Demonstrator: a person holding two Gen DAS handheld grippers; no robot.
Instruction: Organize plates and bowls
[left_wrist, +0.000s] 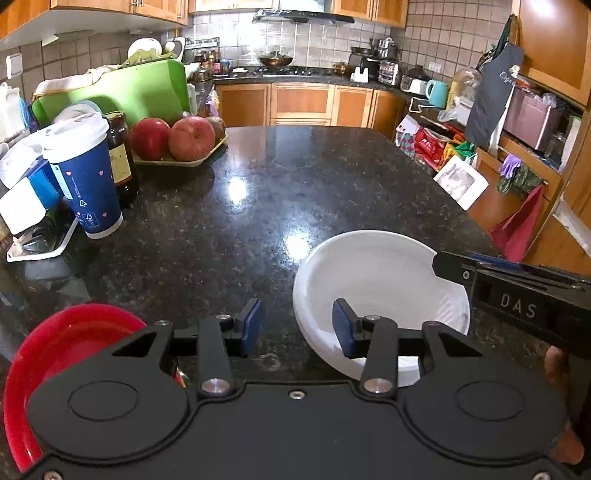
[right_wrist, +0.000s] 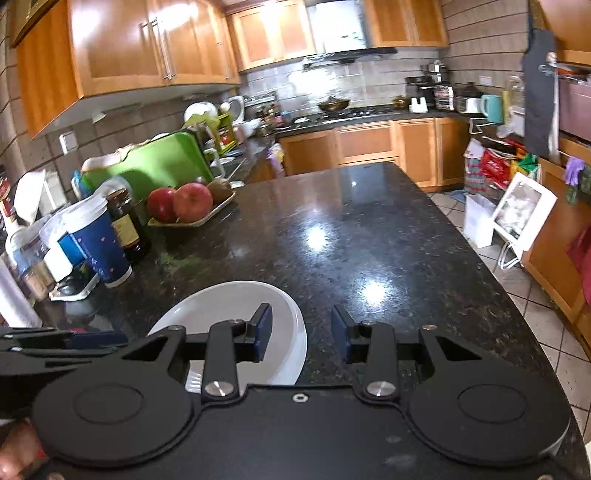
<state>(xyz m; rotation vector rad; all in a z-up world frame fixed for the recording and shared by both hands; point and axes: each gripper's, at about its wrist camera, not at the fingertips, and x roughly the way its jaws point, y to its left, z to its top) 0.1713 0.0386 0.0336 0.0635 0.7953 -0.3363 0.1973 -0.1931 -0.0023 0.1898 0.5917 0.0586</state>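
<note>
A white bowl (left_wrist: 380, 280) sits on the black granite counter (left_wrist: 258, 192), near its front edge. My left gripper (left_wrist: 297, 326) straddles the bowl's left rim: one pad hangs inside and the other outside, and neither presses on it. In the right wrist view, my right gripper (right_wrist: 302, 332) straddles the right rim of the white bowl (right_wrist: 236, 306) the same way, its jaws apart. One of its fingers (left_wrist: 452, 267) reaches over the bowl's far right rim. A red bowl (left_wrist: 62, 343) lies at the lower left, partly hidden by the left gripper's body.
A blue paper cup (left_wrist: 83, 173), a dark jar (left_wrist: 120, 155), a tray of apples (left_wrist: 177, 140) and a green cutting board (left_wrist: 122, 92) crowd the counter's left side. The counter's right edge (right_wrist: 491, 280) drops to a tiled floor with bags and a white frame.
</note>
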